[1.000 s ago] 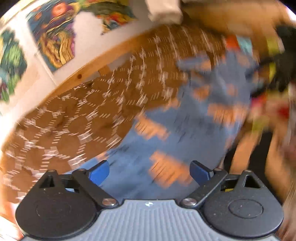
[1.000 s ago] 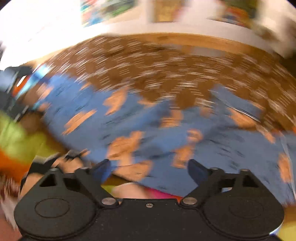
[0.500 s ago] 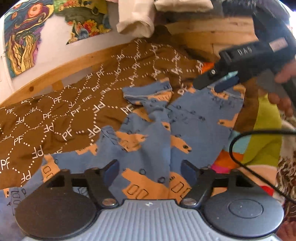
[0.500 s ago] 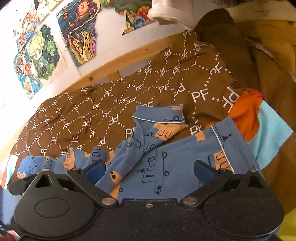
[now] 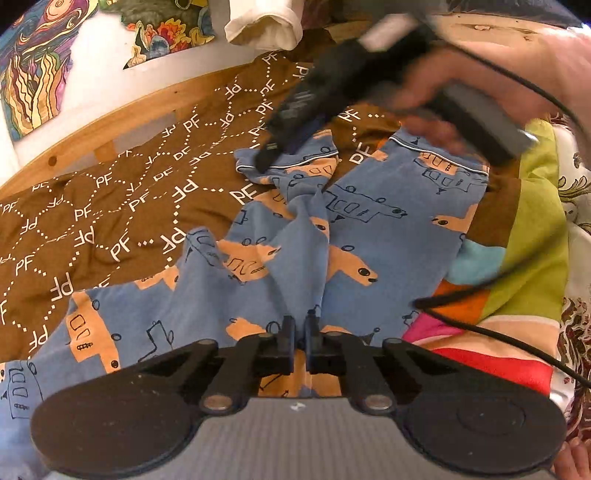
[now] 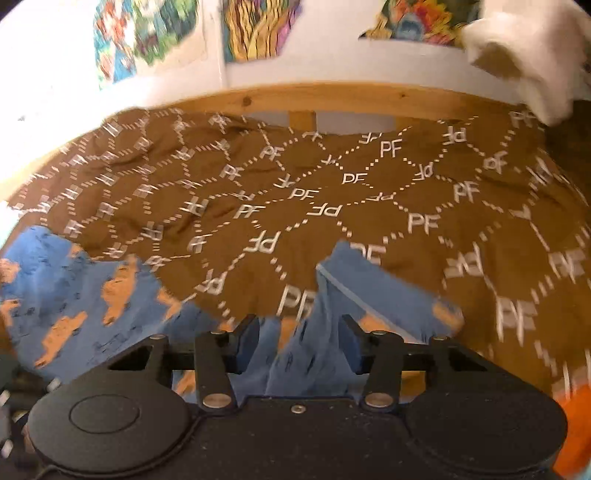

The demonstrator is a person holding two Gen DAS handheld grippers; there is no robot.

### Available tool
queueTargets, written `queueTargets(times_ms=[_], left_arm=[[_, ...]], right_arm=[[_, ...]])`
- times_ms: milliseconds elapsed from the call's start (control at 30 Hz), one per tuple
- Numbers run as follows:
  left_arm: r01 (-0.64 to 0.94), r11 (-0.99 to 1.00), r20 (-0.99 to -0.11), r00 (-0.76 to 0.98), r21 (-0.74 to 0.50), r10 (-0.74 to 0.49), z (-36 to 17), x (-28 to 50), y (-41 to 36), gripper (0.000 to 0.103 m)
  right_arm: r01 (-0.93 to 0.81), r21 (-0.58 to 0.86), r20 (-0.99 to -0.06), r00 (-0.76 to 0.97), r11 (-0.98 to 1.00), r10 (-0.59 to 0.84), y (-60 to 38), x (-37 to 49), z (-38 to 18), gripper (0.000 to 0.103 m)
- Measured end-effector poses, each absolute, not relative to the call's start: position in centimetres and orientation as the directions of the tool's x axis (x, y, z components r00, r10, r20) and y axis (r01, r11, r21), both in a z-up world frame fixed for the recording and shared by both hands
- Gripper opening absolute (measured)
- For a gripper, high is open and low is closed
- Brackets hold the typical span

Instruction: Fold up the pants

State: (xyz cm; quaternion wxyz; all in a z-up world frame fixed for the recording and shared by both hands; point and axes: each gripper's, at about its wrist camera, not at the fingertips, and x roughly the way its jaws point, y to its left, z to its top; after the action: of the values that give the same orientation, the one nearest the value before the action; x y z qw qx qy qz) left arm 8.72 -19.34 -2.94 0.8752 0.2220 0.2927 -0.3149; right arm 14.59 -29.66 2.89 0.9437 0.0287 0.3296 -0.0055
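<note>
Blue pants point(image 5: 354, 236) with orange prints lie crumpled on a brown "PF" blanket point(image 5: 122, 206). My left gripper point(image 5: 300, 325) is shut on a ridge of the pants fabric near the crotch. My right gripper point(image 6: 297, 347) is partly open, its blue pads either side of a bunched pant leg end point(image 6: 354, 280). In the left wrist view the right gripper point(image 5: 269, 158) hovers, blurred, over the far leg cuff.
A wooden bed rail point(image 6: 332, 99) and a white wall with colourful drawings point(image 6: 258, 26) lie behind. A white sleeve point(image 5: 262, 26) hangs at the top. A multicoloured cloth point(image 5: 517, 258) and a black cable point(image 5: 480, 328) lie at the right.
My left gripper has shut on the pants fabric. My right gripper has moved left and down over the far leg cuff, its jaws narrowing around it.
</note>
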Motion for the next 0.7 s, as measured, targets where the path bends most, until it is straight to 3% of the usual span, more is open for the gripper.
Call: queueTargets(times_ms=[167, 233, 300, 333, 467, 600, 700], left_arm=[[0.674, 0.716, -0.657, 0.624, 0.18, -0.423, -2.5, 8.9, -19.2, 0.005], [0.674, 0.719, -0.659, 0.62, 0.169, -0.426, -2.4, 9.0, -19.1, 0.005], [0.676, 0.72, -0.662, 0.614, 0.16, -0.43, -2.2, 9.1, -19.0, 0.004], [0.678, 0.718, -0.663, 0.611, 0.156, -0.433, -2.1, 9.1, -18.9, 0.004], [0.703, 0.699, -0.661, 0.587, 0.129, -0.468, -1.0, 9.6, -18.0, 0.003], [0.769, 0.634, -0.665, 0.513, 0.077, -0.542, 0.3, 9.9, -16.8, 0.003], [0.829, 0.556, -0.695, 0.435, 0.06, -0.573, 0.4, 10.0, -16.6, 0.003]], right_arm=[[0.05, 0.013, -0.708, 0.706, 0.999, -0.026, -29.8, 19.9, 2.2, 0.045], [0.086, -0.009, -0.731, 0.679, 0.996, -0.065, -30.1, 20.8, 1.7, 0.037], [0.117, 0.001, -0.739, 0.67, 0.993, -0.078, -30.6, 21.1, 1.4, 0.005], [0.137, 0.007, -0.736, 0.671, 0.991, -0.088, -30.9, 20.9, 1.4, 0.002], [0.199, 0.088, -0.646, 0.757, 0.976, -0.096, -31.9, 17.3, 3.1, 0.002], [0.342, 0.273, -0.507, 0.845, 0.899, -0.168, -33.0, 8.9, 6.1, 0.002], [0.455, 0.363, -0.478, 0.84, 0.813, -0.257, -32.8, 2.0, 6.4, 0.002]])
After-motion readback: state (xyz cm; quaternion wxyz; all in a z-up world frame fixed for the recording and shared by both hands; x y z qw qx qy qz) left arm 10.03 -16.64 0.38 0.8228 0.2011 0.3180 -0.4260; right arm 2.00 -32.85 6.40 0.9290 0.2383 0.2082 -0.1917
